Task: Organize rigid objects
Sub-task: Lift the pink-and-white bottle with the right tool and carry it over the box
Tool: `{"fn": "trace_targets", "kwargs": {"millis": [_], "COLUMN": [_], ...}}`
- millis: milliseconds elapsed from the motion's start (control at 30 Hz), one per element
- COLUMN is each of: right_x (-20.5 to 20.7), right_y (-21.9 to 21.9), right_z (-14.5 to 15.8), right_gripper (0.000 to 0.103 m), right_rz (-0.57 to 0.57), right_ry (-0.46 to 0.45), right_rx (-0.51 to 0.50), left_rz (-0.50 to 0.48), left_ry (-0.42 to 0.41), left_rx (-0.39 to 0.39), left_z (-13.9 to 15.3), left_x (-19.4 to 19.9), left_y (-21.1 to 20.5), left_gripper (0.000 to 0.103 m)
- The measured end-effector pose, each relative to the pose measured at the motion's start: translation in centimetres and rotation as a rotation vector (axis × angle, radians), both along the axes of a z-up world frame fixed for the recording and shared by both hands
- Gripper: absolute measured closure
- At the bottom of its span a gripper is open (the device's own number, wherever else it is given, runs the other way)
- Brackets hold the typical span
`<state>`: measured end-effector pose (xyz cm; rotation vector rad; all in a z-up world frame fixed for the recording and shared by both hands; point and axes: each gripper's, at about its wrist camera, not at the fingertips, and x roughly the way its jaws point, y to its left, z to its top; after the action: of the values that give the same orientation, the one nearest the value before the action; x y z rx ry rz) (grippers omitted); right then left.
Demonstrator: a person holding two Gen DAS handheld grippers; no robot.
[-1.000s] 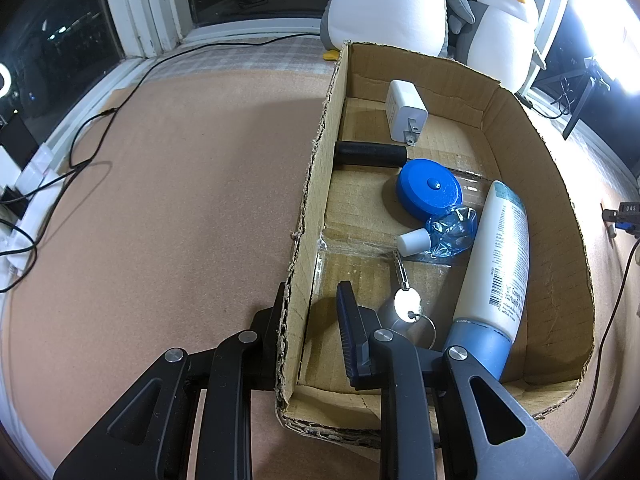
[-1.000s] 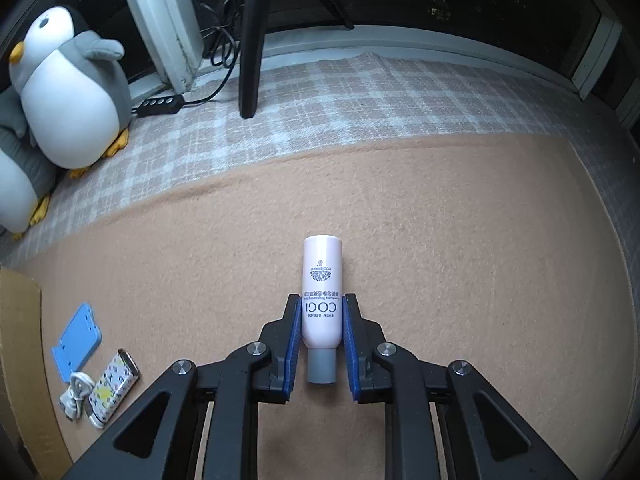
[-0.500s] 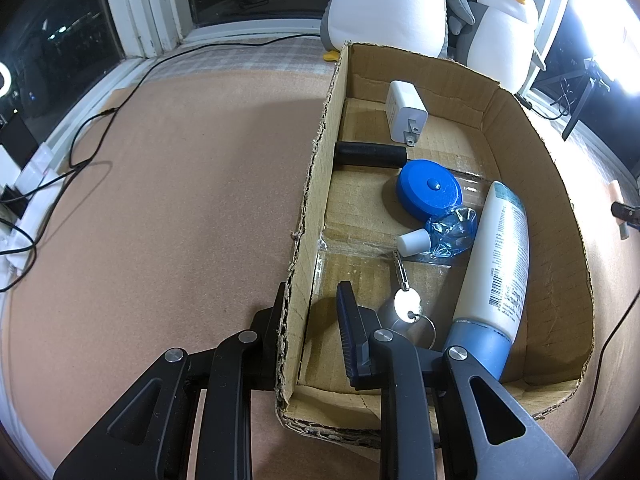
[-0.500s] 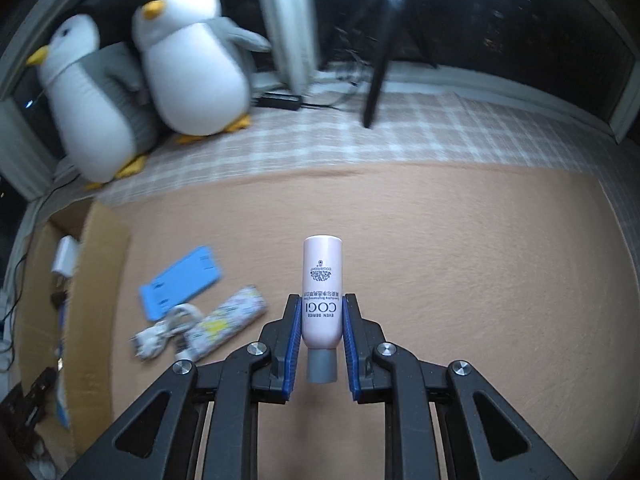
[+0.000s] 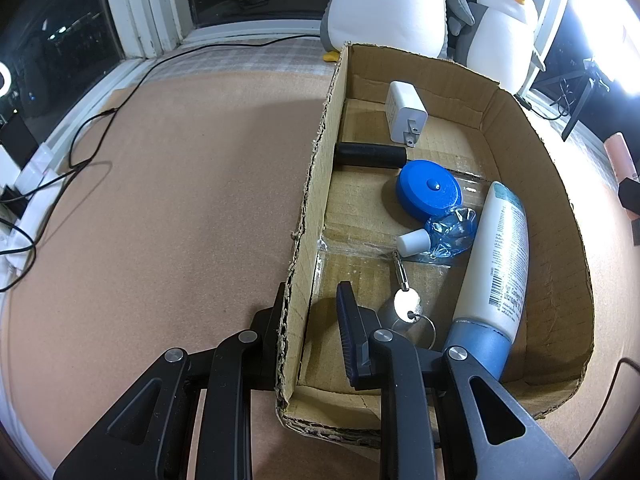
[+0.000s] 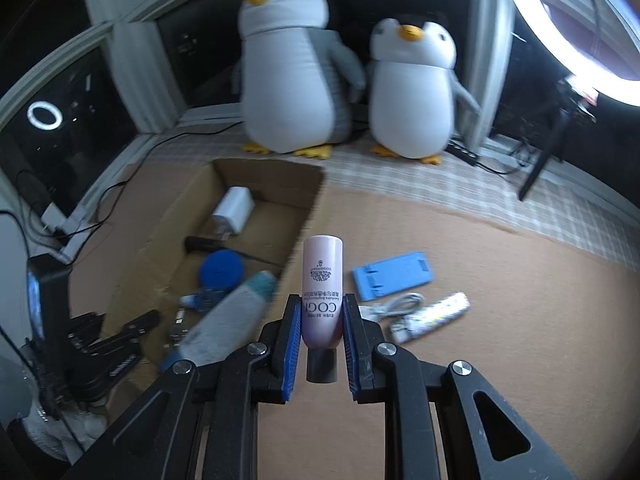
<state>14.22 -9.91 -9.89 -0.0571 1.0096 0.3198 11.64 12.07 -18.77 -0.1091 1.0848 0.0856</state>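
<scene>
My right gripper (image 6: 321, 320) is shut on a pale pink bottle (image 6: 322, 264) with a grey cap, held off the floor beside the right wall of the open cardboard box (image 6: 308, 200). The same pink bottle (image 5: 618, 156) shows at the right edge of the left wrist view. My left gripper (image 5: 310, 312) is shut on the left wall of the cardboard box (image 5: 316, 184), one finger outside and one inside. Inside lie a white charger (image 5: 404, 114), a black cylinder (image 5: 370, 155), a blue round case (image 5: 430, 192), a crushed blue bottle (image 5: 448, 232), a white lotion bottle (image 5: 500, 256) and a metal key ring (image 5: 406, 300).
On the brown carpet right of the box lie a blue phone stand (image 6: 394, 274), a coiled white cable (image 6: 396, 308) and a patterned case (image 6: 444, 312). Two plush penguins (image 6: 292, 80) stand behind the box. A ring light (image 6: 580, 20) is on a stand at the right. Cables run along the left.
My right gripper has carried the pink bottle up and to the left, from bare carpet to the box's right side, rolling as it went. The left gripper has not moved.
</scene>
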Motion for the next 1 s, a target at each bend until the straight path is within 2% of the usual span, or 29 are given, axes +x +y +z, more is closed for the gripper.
{"fn": "trace_targets", "kwargs": {"millis": [200,433,1000], "right_x": [-1.1,-1.5,-1.9], "right_y": [4.0,6.5,8.6], "right_z": [0.0,-0.7,-2.5], "right_gripper": [0.085,0.085,0.085], "right_rz": [0.087,0.129,0.171], "right_ry": [0.001,0.019,0.059], "right_rx": [0.014,0.016,0.022], "left_rz": [0.001,0.001,0.001], "left_ry": [0.000,-0.001,-0.001], "left_rx": [0.000,0.000,0.000], "left_z": [0.0,0.0,0.0], "left_x": [0.0,-0.1,-0.1], "left_y": [0.0,0.0,0.0], "left_gripper": [0.083,0.083,0.083]}}
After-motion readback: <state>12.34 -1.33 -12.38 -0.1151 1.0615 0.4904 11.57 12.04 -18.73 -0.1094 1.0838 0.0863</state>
